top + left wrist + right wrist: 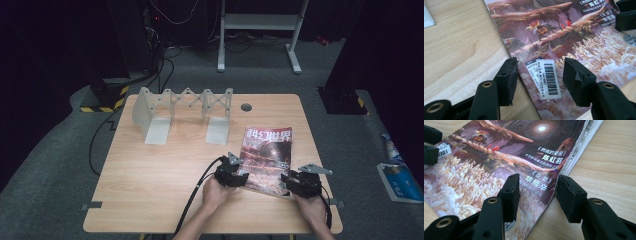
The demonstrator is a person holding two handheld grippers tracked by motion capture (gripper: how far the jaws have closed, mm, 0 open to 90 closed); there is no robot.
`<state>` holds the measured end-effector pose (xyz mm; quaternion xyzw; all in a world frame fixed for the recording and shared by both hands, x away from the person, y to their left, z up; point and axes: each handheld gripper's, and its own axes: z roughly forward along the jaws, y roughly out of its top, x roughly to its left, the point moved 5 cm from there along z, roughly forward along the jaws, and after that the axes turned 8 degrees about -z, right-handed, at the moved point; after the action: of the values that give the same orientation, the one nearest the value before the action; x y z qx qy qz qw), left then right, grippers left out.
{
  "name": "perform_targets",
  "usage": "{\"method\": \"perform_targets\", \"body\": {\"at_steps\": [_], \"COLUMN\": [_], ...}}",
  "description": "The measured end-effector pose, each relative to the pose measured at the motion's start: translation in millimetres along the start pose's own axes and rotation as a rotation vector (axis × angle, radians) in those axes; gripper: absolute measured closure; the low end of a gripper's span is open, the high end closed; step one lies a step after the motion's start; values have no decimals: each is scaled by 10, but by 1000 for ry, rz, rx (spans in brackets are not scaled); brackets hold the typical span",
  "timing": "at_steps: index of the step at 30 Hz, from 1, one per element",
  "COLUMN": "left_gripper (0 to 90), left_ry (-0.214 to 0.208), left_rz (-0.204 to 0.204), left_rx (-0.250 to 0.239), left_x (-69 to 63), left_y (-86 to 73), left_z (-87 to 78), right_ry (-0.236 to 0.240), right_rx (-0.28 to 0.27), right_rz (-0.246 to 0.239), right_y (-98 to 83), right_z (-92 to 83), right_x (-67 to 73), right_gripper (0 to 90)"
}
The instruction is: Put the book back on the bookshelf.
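Flat on the pale wooden table (150, 170), toward its right near part: a glossy magazine (267, 150) with a reddish-purple fantasy cover and white Chinese title characters. Nearer corners flanked by both tools.

Left black two-jaw gripper (233, 175), held in the person's left hand (215, 192): at the magazine's near left corner, jaws parted fairly wide. Seen in the left gripper view (540, 75): one jaw at the spine edge over bare wood, the other over the cover, white barcode sticker (548, 78) between them. Nothing clamped; pads clear of the paper.

Right black two-jaw gripper (299, 183), held in the right hand (312, 210): at the near right corner, jaws spread wide. Seen in the right gripper view (537, 196): one jaw above the cover, the other beyond the page edge over the table, the magazine's edge running between. No grip visible.

Farther back on the table, well apart from the magazine: a light grey expandable metal bookend rack (182, 112) with a scissor lattice.
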<state>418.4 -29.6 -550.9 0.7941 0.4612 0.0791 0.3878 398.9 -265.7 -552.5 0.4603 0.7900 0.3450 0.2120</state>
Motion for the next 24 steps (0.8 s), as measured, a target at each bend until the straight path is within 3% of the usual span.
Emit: {"method": "perform_targets", "body": {"at_steps": [24], "left_gripper": [468], "left_ry": [-11], "left_rz": [-3], "left_rx": [9], "left_x": [-156], "left_y": [-357], "left_z": [-309], "right_ry": [50], "right_rx": [2], "right_rz": [-51], "right_y": [-173], "right_z": [-199], "right_x": [243], "right_gripper": [533]}}
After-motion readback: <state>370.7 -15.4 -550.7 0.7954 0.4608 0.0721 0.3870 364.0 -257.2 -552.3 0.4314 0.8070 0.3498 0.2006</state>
